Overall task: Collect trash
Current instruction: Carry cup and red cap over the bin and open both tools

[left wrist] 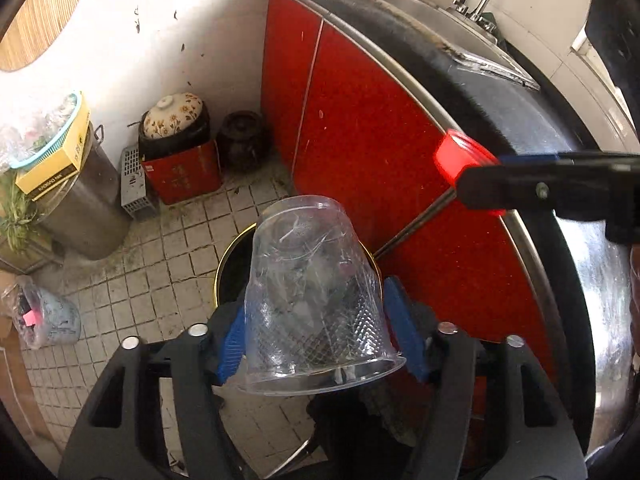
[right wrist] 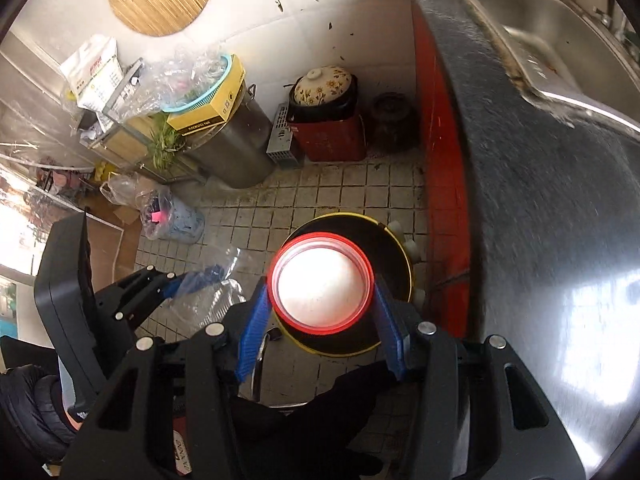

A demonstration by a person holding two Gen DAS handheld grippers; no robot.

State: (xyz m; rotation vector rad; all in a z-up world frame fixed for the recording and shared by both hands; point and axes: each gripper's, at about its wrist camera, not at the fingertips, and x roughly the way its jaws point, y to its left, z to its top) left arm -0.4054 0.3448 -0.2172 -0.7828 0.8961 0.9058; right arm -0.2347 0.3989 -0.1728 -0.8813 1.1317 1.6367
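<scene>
My left gripper (left wrist: 316,296) points down with an upturned clear plastic cup (left wrist: 316,280) between its blue pads (left wrist: 404,328). The cup's rim touches both pads. Below it stands a round black bin (left wrist: 232,268) with a yellow rim. My right gripper (right wrist: 320,284) is shut on a round red lid (right wrist: 320,300) with a white inside, right above the same bin (right wrist: 390,248). The left wrist view has the right gripper (left wrist: 468,170) coming in from the right with the red lid (left wrist: 460,156) at its tip. In the right wrist view, the left gripper (right wrist: 192,280) and the blurred cup (right wrist: 216,300) are at the left.
Red cabinet doors (left wrist: 360,140) under a dark counter with a steel sink (right wrist: 540,20) close off the right side. On the tiled floor (right wrist: 320,192) by the wall stand a steel pot (right wrist: 236,148), a red box with a floral crock (right wrist: 324,84), a dark jar (right wrist: 394,120) and a plastic bag (right wrist: 172,212).
</scene>
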